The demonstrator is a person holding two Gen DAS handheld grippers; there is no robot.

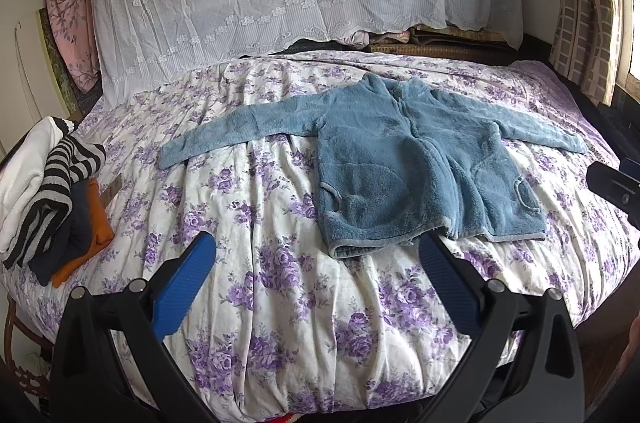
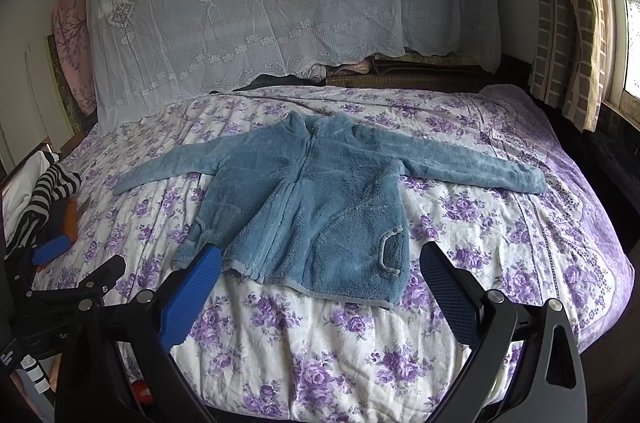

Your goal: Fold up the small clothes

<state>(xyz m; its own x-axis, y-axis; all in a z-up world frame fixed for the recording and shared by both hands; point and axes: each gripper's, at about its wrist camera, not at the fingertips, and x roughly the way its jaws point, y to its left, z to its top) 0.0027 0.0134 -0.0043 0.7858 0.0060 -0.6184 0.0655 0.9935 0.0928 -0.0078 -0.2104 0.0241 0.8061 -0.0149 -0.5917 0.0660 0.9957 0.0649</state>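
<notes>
Jacket (image 2: 308, 199): blue fleece, laid flat face-up on the bed (image 2: 500, 235), zip closed, both sleeves spread sideways. Left gripper (image 1: 316, 255) spread wide, empty, hovering short of the hem. Right gripper (image 2: 320, 263) likewise spread and empty, its fingers either side of the hem in view. Judgement: fabric soft, light, thick-piled; will drape and sag, not slip. Pinch needs a deep bite through the pile. Best holds: sleeve cuffs first, then hem corners. A stack (image 1: 52, 195) of folded clothes sits at the bed's left edge.
</notes>
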